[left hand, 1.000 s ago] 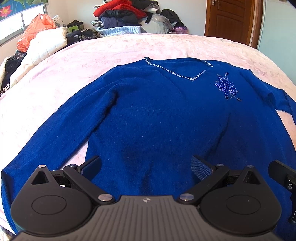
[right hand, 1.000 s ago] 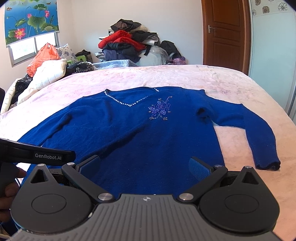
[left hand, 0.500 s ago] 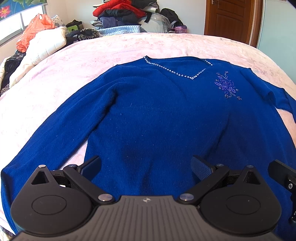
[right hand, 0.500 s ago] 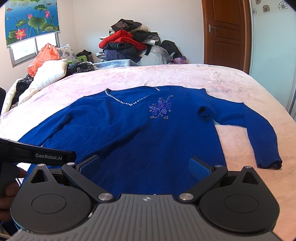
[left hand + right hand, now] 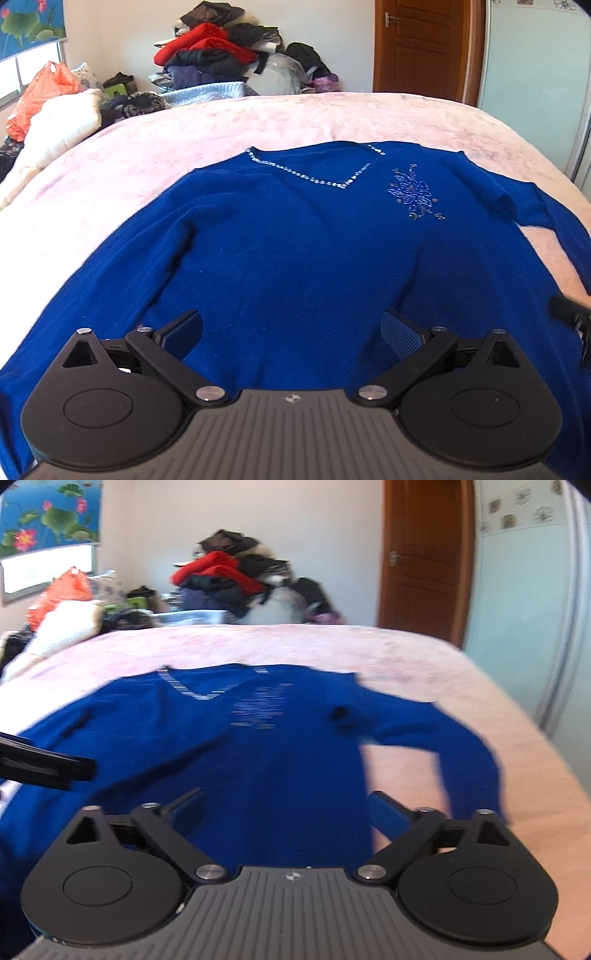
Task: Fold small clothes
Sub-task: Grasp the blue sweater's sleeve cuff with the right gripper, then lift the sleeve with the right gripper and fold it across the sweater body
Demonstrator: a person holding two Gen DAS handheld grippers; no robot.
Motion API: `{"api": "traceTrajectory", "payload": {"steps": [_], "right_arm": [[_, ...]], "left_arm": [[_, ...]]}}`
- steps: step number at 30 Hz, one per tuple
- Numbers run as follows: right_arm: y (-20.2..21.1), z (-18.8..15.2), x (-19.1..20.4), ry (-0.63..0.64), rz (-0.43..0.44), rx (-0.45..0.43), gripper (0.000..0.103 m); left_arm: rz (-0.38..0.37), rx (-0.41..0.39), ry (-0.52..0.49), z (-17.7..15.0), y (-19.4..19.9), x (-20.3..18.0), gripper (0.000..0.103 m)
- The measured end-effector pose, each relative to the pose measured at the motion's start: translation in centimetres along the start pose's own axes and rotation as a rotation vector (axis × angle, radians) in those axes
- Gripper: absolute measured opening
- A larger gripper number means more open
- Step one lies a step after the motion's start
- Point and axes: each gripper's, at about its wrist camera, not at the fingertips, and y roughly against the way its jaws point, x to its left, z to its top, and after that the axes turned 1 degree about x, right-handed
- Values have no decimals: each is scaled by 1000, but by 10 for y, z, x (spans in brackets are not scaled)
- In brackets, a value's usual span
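Blue sweater (image 5: 295, 251) flat on pink bed (image 5: 221, 125), hem hidden behind gaping left tongs (image 5: 291, 332), right tongs (image 5: 286, 808) likewise spread, view blurred

The blue sweater (image 5: 295, 251) lies flat across the near half of the bed (image 5: 258, 122), so nothing on it stands up to block a pass above. Bare pink cover runs beyond the neckline to the far edge, and more shows beside the right sleeve (image 5: 461, 731). A heap of clothes (image 5: 221, 55) rises past the far edge of the bed, with a white quilt (image 5: 62, 125) and an orange bag (image 5: 40, 96) crowding the far left side. The left tool (image 5: 291, 328) and the right tool (image 5: 284, 808) hang side by side over the hem, their jaws spread wide.
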Motion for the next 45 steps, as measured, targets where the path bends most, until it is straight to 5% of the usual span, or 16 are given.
{"api": "traceTrajectory", "payload": {"steps": [8,16,17,19,22,33,45], "right_arm": [[-34,-15,-69,-21,-179,58,71],[-74,-20,-100,-12,-146,76,59],[-76,-18,-105,-22,-146,72,55],[-77,-17,-112,-45,-166,65,29],[-73,-16,-126,-120,-143,50,11],[-74,-10,-246,-912,309,-117,12],[-79,-5,-321,-1333,488,-372,13]], "left_arm": [[-50,68,16,4,-19,-6,103],[-25,78,-23,5,-27,-12,103],[-20,79,-27,5,-28,-13,103],[-11,82,-33,5,-30,-13,103],[-4,87,-35,6,-33,-12,103],[30,67,1,20,-37,7,103],[92,45,79,32,-39,42,103]]}}
